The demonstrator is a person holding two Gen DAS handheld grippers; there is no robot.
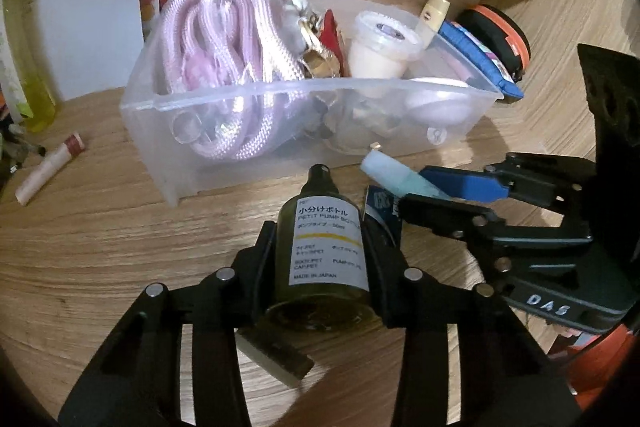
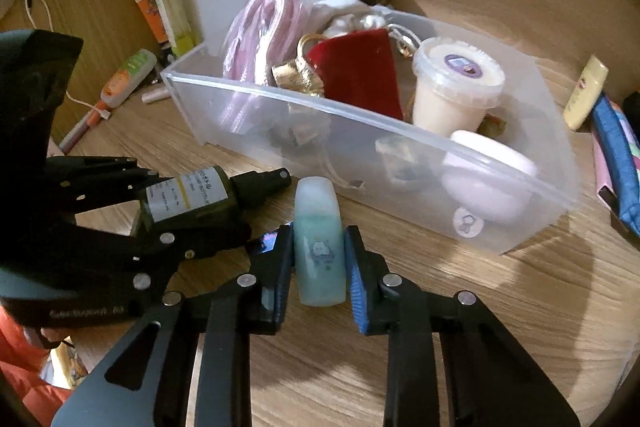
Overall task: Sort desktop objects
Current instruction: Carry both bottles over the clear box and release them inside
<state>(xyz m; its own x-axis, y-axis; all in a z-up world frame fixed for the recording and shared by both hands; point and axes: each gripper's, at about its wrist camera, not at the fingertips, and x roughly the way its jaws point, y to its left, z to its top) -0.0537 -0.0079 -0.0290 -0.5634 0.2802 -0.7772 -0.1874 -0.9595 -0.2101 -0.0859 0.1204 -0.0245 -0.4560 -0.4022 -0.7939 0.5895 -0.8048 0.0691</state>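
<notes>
Left gripper [image 1: 324, 251] jaws pinch the dark pump bottle [image 1: 326, 251]; right gripper [image 2: 318, 259] jaws pinch the pale teal tube [image 2: 319, 251], both beside the clear bin [image 2: 400, 163].

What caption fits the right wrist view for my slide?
Right gripper clamps a pale teal bottle beside a clear bin, while the left gripper holds a dark pump bottle.

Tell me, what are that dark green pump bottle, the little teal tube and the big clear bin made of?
Pump bottle: looks like glossy translucent plastic; its paper label reads PET. Teal tube: probably soft, frosted plastic, matte and cloudy. Bin: semi-clear, slightly milky plastic; its contents show through the wall.
</notes>
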